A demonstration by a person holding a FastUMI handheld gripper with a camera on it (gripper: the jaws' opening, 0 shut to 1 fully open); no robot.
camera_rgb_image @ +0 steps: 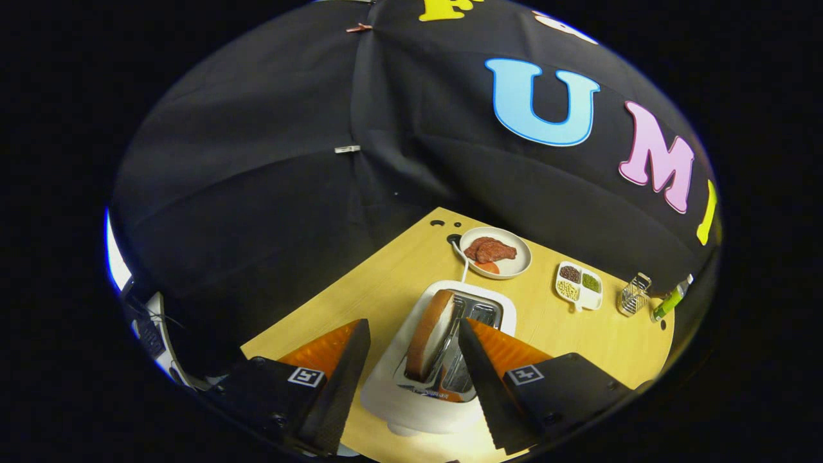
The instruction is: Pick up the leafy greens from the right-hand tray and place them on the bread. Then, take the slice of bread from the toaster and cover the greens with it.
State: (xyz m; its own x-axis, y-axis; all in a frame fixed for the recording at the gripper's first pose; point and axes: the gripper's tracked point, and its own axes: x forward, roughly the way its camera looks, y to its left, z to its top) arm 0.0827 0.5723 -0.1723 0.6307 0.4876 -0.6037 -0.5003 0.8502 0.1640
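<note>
A white toaster (pixel 443 399) stands on the wooden table (pixel 386 283), right below my gripper (pixel 411 347). A slice of bread (pixel 431 334) sticks up out of the toaster's left slot, between my two fingers and apart from both. The gripper is open, with one finger on either side of the toaster top. The right slot beside the bread holds nothing that I can see.
Beyond the toaster sits a round white plate (pixel 514 263) with a brown piece of meat (pixel 490 249). To its right are a small divided dish of beans (pixel 580 286), a wire holder (pixel 635 294) and a green-topped bottle (pixel 670 301) near the table's edge. A white cord (pixel 463 260) runs from the toaster.
</note>
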